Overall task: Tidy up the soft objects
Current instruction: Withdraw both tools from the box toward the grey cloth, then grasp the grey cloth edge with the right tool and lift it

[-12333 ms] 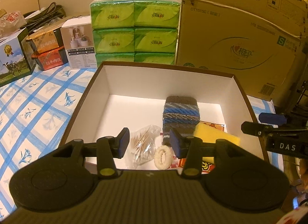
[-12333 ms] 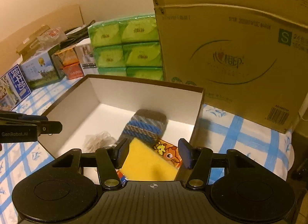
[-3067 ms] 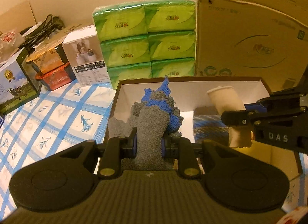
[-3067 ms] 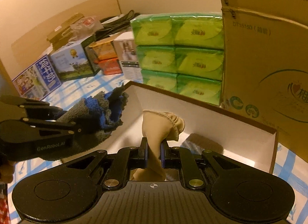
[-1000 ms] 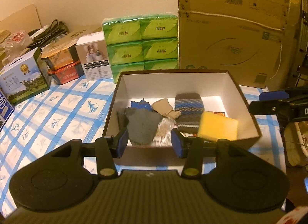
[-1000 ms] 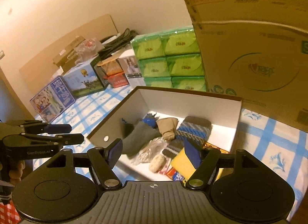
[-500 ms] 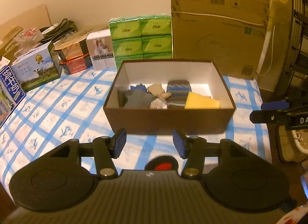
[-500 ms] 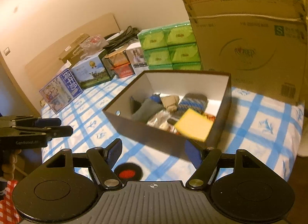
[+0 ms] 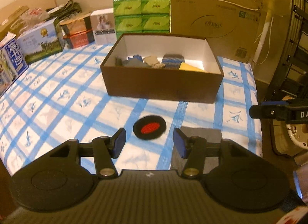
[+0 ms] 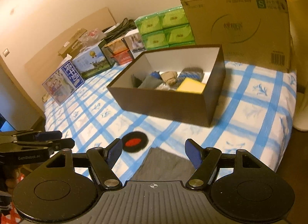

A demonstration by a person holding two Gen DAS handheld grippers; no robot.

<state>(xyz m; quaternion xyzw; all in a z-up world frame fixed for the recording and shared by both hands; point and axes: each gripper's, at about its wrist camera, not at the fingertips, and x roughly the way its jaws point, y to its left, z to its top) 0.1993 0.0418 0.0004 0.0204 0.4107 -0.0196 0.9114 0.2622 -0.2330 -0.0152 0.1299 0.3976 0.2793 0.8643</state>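
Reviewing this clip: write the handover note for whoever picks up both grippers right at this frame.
Left gripper: open, empty. Right gripper: open, empty.
Brown box on the blue checked cloth holds a grey-blue sock, a beige sock, a striped knit piece and a yellow sponge.
Outside the box, on the cloth near the grippers: a black round pad with a red centre and a dark grey cloth.
Done: the items above are boxed.
Left, probably: the pad and the grey cloth, if they belong in the box.
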